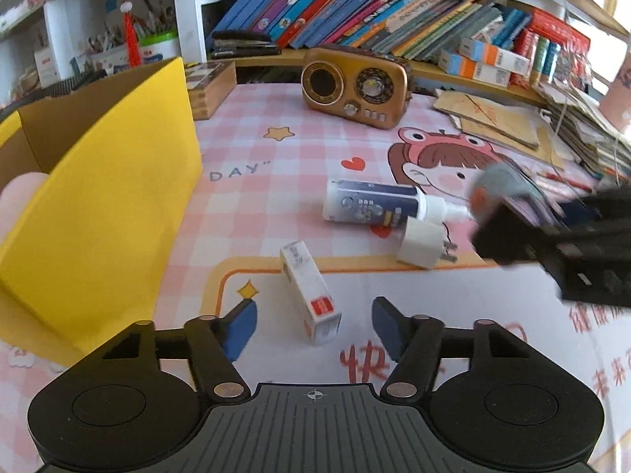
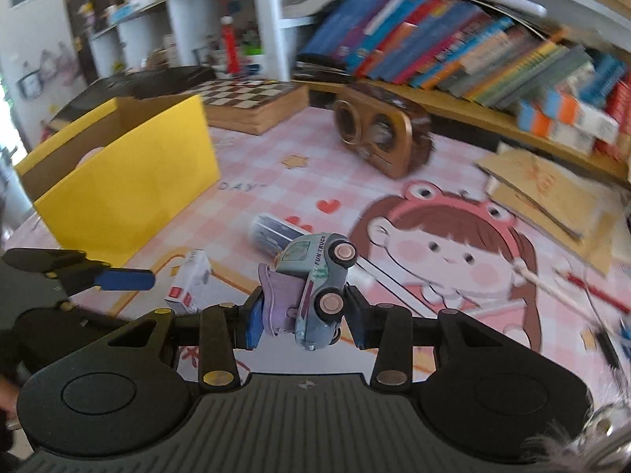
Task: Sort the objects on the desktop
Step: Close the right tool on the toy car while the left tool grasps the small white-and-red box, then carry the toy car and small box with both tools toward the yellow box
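Your right tongs (image 2: 301,315) pinch the one toy truck (image 2: 315,287) clear of the tabletop (image 1: 453,315), ready for carrying. Your left tongs (image 1: 313,325) are spread around one small white box (image 1: 311,291). Beyond lie one bottle (image 1: 370,205) and one plug (image 1: 420,242); the yellow bin (image 1: 118,197), probably the destination, stands left.

Pink-checked table (image 1: 252,213): box (image 1: 311,291), bottle (image 1: 370,207), plug (image 1: 422,242).

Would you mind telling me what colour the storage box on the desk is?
The storage box is bright yellow outside, plain brown cardboard inside; the left wrist view shows it best.
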A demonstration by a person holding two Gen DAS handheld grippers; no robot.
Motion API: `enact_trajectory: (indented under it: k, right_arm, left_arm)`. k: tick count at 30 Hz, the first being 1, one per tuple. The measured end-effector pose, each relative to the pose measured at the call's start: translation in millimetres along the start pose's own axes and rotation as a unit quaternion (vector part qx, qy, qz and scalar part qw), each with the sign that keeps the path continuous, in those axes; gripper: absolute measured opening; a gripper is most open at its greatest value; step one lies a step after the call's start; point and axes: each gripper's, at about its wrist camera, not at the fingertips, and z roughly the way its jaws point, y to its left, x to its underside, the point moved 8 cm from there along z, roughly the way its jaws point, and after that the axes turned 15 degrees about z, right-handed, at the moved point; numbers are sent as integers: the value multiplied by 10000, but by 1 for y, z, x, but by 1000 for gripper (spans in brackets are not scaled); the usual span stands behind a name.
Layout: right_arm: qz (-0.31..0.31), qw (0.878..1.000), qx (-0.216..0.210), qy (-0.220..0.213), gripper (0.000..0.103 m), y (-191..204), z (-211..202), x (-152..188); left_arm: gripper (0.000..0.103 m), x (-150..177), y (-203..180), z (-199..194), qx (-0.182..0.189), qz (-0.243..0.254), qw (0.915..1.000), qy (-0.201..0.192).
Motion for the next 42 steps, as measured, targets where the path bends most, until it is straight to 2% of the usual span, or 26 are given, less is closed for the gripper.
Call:
enact_trajectory:
  k: [9,11,17,26,35,42]
  right_arm:
    - [216,9997,117,67,39,0,-8,16]
    - [241,9996,153,79,39,1,-8,21]
    - [334,9991,262,28,39,2,-16,27]
    - [506,9978,419,2,39,13,-29,38]
    - [472,9980,419,-103,39,45,-48,54]
    - [438,9978,484,-123,39,69,-59,69]
  left_arm:
    - [30,-7,6,17,-97,-104,9999,-19]
    - [13,-7,7,16,-74,-207,9998,-25]
    - [13,-4,6,3,80,-224,9996,-121]
    - [13,-5,7,-49,313,-17,9979,-574]
    - [13,22,17,-93,499,-48,9960,-745]
    - [13,42,27,-112,630,-91,9947,-812]
